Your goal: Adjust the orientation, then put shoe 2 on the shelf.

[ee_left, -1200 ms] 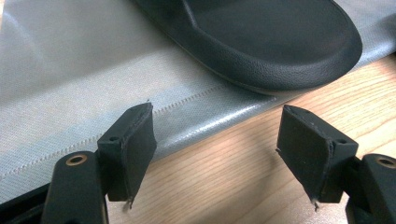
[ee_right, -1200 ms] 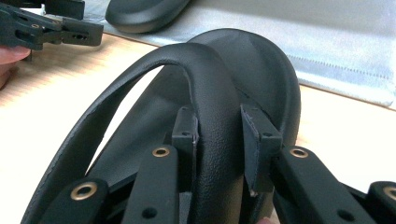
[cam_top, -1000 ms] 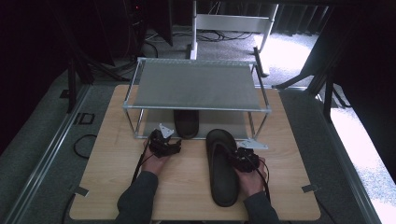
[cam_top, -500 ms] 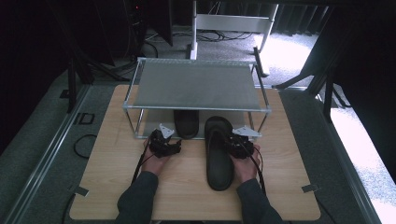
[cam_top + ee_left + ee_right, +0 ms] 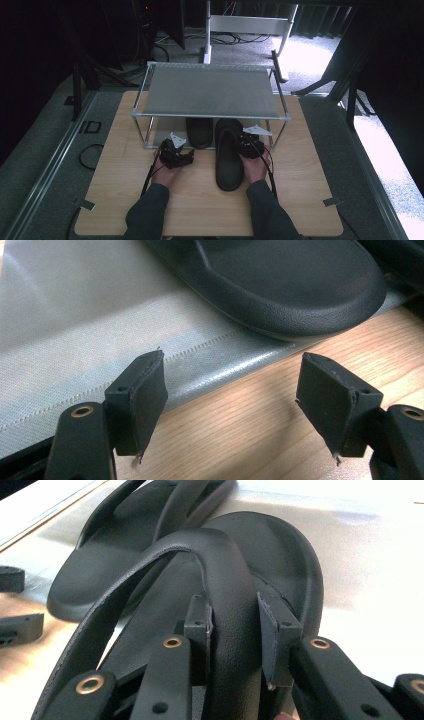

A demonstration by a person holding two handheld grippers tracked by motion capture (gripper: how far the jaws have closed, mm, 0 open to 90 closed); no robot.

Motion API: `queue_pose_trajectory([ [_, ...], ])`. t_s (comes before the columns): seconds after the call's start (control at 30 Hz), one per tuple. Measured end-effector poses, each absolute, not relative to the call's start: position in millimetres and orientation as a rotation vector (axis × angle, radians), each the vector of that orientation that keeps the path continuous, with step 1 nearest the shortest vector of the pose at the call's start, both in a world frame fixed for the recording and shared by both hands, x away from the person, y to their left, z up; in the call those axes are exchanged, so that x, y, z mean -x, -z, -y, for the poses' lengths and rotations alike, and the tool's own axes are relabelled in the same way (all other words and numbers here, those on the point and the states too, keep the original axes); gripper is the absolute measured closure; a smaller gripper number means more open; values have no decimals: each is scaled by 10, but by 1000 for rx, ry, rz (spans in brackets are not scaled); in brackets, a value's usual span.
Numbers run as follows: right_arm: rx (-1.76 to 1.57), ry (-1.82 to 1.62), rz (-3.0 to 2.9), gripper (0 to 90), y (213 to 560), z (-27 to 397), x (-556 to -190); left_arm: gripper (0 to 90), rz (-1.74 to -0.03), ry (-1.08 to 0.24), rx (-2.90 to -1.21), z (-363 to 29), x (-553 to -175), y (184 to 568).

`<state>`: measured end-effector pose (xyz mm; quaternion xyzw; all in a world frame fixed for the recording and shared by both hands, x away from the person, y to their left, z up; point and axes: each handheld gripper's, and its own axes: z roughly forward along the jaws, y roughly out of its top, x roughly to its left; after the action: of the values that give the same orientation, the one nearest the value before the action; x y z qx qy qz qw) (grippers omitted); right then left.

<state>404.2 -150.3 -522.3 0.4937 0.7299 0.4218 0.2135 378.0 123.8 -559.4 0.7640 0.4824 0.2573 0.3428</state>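
Two black slippers are here. One slipper [image 5: 199, 132] [image 5: 300, 285] [image 5: 125, 545] lies on the grey lower shelf [image 5: 75, 315] of the metal rack [image 5: 210, 92]. The second slipper [image 5: 229, 160] [image 5: 280, 555] lies beside it to the right, with its toe under the rack and its heel out on the wooden table [image 5: 300, 200]. My right gripper [image 5: 248, 145] [image 5: 234, 625] is shut on this slipper's strap [image 5: 225, 580]. In front of the first slipper's heel, my left gripper [image 5: 175, 150] [image 5: 230, 390] stands open above the table with nothing between its jaws.
The rack's mesh top shelf [image 5: 210, 80] hides the front halves of both slippers in the high view. Its front legs [image 5: 137, 132] stand on the table at either side. Dark stands and cables lie on the floor behind.
My right gripper has carried the second slipper forward, so its toe now reaches under the rack next to the first slipper. The left gripper has kept still.
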Motion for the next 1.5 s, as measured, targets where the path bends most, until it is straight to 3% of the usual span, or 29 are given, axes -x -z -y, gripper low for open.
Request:
queue_pose_trajectory([
  [0.3, -1377, -1158, -2046, 695, 5286, 1468, -4170, 287, -1254, -667, -1985, -1243, -3780, 5594],
  [0.53, -1362, -1152, -2044, 527, 5236, 1503, -4077, 288, -1254, -667, -1985, -1242, -3780, 5594],
  [0.63, -1322, -1167, -2055, 443, 5191, 1553, -3885, 288, -1254, -669, -1985, -1239, -3780, 5594],
  [1.23, -1128, -1078, -2261, 141, 5260, 1443, -2829, 288, -1255, -668, -1986, -1239, -3779, 5594],
  [1.5, -1146, -1005, -2308, 111, 5435, 1410, -2720, 288, -1254, -670, -1987, -1236, -3777, 5595],
])
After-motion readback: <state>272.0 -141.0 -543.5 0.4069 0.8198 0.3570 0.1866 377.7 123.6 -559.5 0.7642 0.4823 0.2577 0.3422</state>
